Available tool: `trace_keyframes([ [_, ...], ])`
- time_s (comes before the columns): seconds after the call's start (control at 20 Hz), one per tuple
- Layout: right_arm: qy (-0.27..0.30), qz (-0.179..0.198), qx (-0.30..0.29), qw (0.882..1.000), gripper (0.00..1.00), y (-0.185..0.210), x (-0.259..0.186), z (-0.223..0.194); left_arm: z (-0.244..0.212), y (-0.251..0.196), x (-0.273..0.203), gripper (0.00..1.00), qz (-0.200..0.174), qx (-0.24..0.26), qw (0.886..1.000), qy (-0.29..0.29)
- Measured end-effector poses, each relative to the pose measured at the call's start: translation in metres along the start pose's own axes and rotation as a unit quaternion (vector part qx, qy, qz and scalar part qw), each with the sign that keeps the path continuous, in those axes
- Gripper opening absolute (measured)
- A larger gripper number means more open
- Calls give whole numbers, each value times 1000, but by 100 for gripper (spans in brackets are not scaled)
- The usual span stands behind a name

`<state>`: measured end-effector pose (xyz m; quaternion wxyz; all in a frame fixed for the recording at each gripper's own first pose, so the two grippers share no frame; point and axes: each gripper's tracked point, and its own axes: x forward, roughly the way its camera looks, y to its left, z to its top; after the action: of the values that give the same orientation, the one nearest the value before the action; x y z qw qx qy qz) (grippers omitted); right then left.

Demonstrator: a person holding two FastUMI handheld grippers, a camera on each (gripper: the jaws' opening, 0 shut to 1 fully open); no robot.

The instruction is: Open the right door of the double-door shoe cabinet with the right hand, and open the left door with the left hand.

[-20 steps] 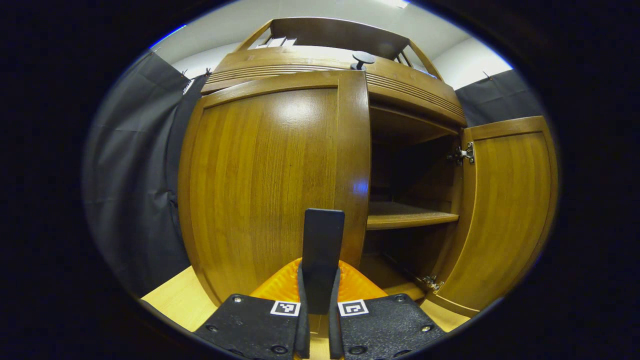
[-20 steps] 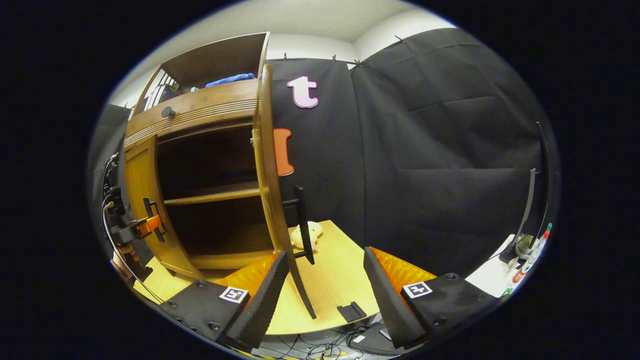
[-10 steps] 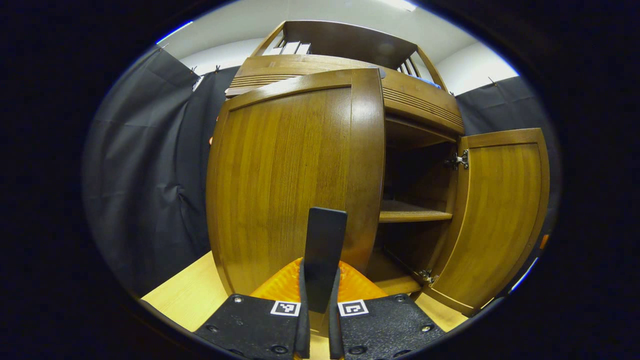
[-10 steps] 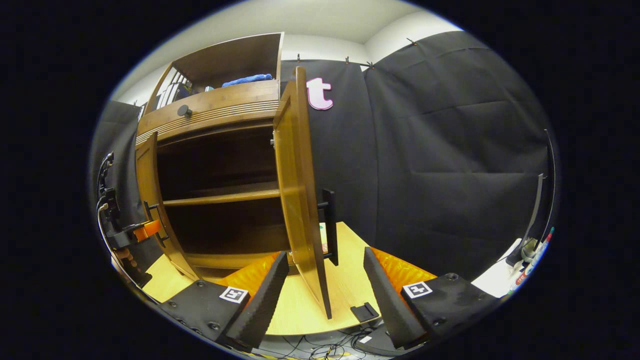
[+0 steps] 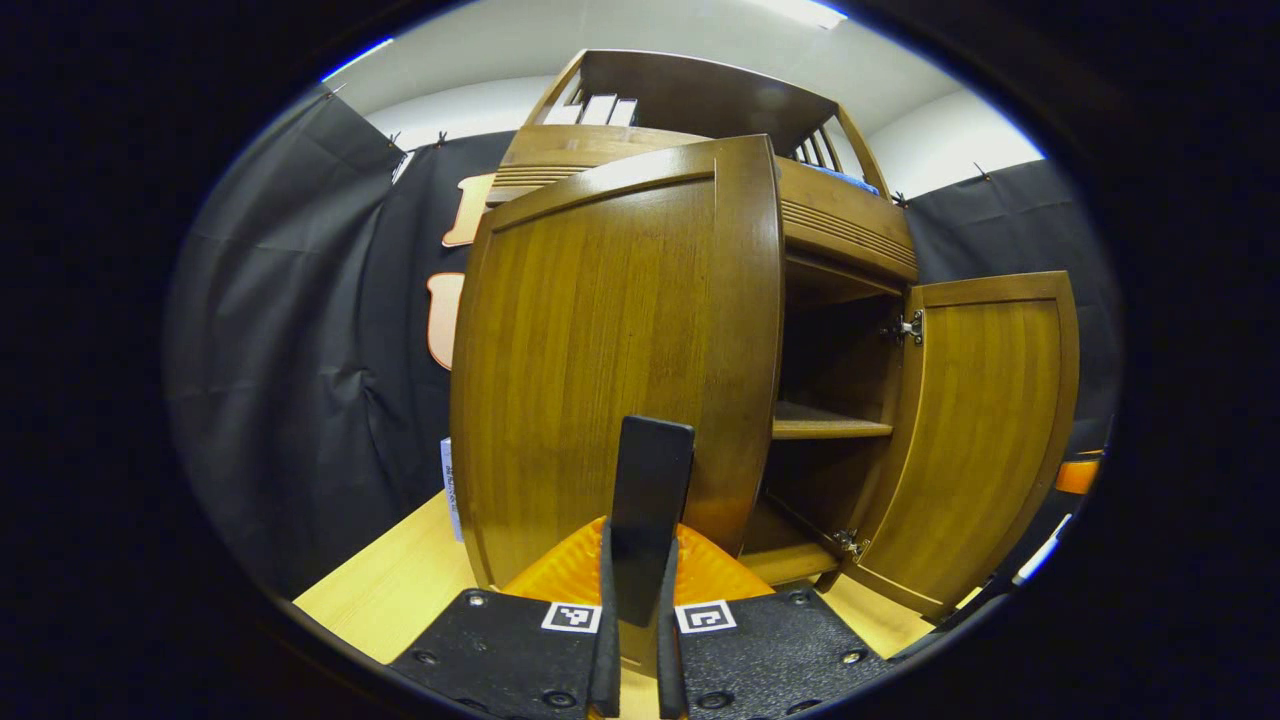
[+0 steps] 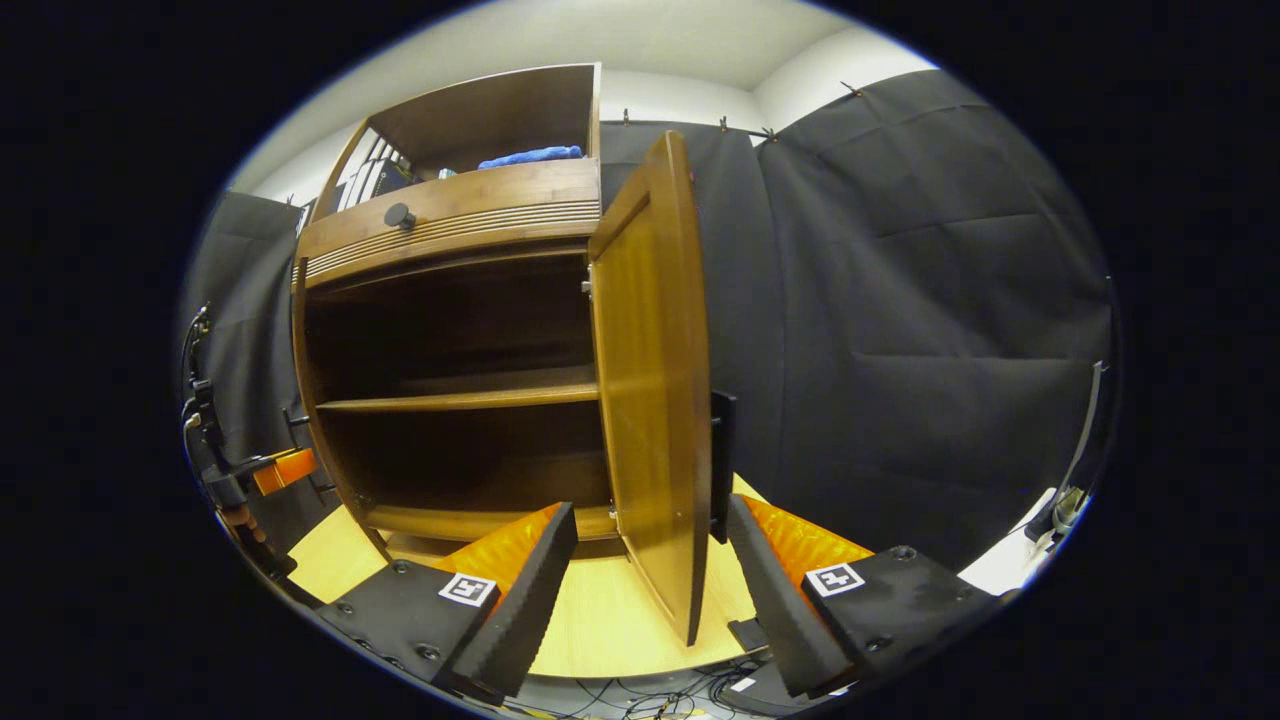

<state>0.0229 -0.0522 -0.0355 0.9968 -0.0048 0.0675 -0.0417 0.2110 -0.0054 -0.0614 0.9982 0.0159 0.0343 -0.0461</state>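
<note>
The wooden shoe cabinet (image 6: pixel 450 215) stands on a light table with both doors swung out. My left gripper (image 5: pixel 640 565) is shut on the black bar handle (image 5: pixel 652 470) of the left door (image 5: pixel 610 350), which stands partly open toward me. Beyond it the right door (image 5: pixel 985 430) hangs wide open. In the right gripper view the right door (image 6: pixel 650 380) is seen almost edge-on with its black handle (image 6: pixel 722 465) behind it. My right gripper (image 6: pixel 650 590) is open below the door's lower corner, its fingers wide apart and gripping nothing. The left gripper (image 6: pixel 270 470) shows orange at the far left.
Inside, a shelf (image 6: pixel 460 400) splits the dark, bare interior. A drawer knob (image 6: pixel 399 215) sits above the doors; books (image 5: pixel 597 108) and a blue cloth (image 6: pixel 530 155) lie on top. The table (image 5: pixel 380 590) ends near me, with cables (image 6: pixel 640 700) below its edge.
The left door has swung further out with my left gripper on its handle. In the right gripper view the right door now appears nearer and between the open fingers, its inner face showing.
</note>
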Motion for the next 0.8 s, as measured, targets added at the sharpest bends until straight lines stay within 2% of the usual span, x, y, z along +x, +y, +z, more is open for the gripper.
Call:
trace_keyframes([
  [0.05,-1,5,-3,1000,97,7,2,1,0,1,-2,13,-1,-3,1000,0],
  [0.15,-2,16,-8,1000,89,22,7,2,1,2,-2,13,-2,0,1000,-3],
  [0.2,-1,21,-9,1000,97,29,9,2,1,4,-3,12,0,2,1000,-5],
  [0.25,0,25,-9,1000,100,37,11,2,1,6,-3,12,1,2,1000,-5],
  [0.4,3,38,-12,999,100,60,12,-1,3,6,-7,12,-1,-4,1000,-7],
  [0.55,7,50,-15,999,95,84,12,-5,3,12,-6,10,2,1,1000,-10],
  [0.7,3,63,-18,998,89,112,10,-4,6,12,-8,11,1,-18,1000,-13],
  [0.8,3,72,-26,997,89,127,11,-6,4,16,-10,10,-2,-11,1000,-13],
])
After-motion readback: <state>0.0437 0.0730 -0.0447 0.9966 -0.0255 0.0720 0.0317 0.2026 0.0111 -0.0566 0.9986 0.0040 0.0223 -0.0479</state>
